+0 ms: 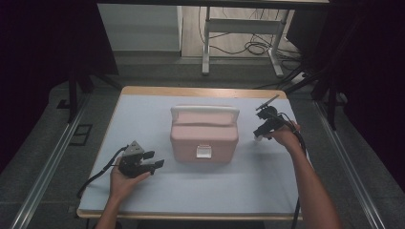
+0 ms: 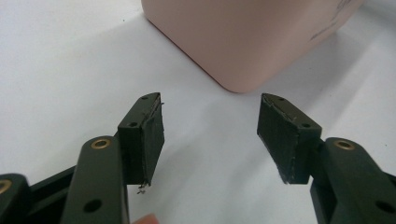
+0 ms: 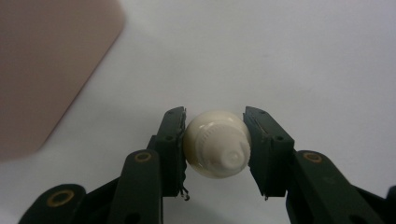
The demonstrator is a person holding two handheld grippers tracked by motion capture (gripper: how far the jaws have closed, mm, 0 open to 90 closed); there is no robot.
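White bottle (image 3: 217, 143) clamped in right tongs (image 3: 215, 147) — pink box (image 1: 204, 134) just beside.

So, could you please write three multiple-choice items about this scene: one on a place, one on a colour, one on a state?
1. Where does the pink box stand on the table?
A. Near the middle, between the two grippers
B. At the front left corner
C. On the floor beside it

2. What colour is the small bottle?
A. Dark blue
B. Cream white
C. Bright red

3. In what state is the left gripper?
A. Shut on the box
B. Shut on a cloth
C. Open, with nothing between the jaws

Right letters: 1 A, the high view shows the box mid-table with a gripper on each side. 2 B, the right gripper view shows it cream white, clamped in the right gripper. 3 C, the left gripper view shows bare table between the spread jaws.
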